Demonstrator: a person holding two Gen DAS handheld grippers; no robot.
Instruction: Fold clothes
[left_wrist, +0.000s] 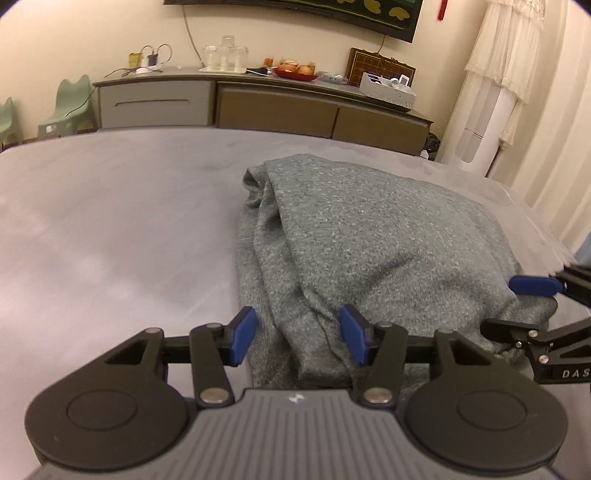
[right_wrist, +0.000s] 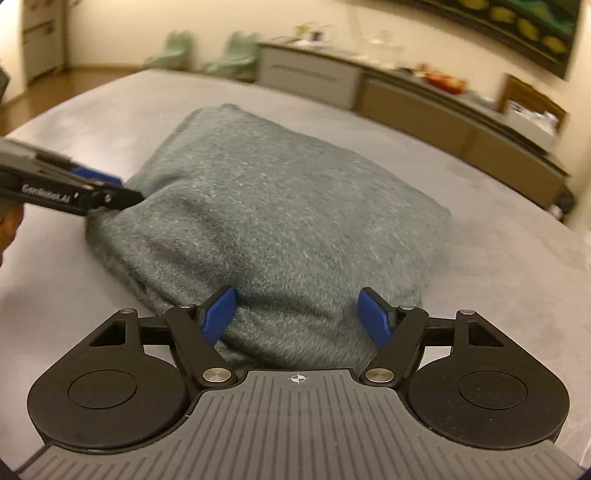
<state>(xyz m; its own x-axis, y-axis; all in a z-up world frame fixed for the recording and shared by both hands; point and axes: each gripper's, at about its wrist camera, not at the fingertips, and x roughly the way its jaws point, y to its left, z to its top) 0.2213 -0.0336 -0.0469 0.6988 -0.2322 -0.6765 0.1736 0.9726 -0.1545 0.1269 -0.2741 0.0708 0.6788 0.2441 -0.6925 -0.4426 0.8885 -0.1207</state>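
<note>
Heathered grey garment (left_wrist: 369, 236), folded into thick bundle, lies on grey bed surface (left_wrist: 110, 221), right of centre. Left gripper (left_wrist: 299, 338) at near left corner of bundle, blue pads spread wide, grasping nothing. Right gripper (right_wrist: 297, 317) at near right edge, jaws likewise released, cloth between pads. Sideboard (left_wrist: 273, 107) along far wall.
</note>
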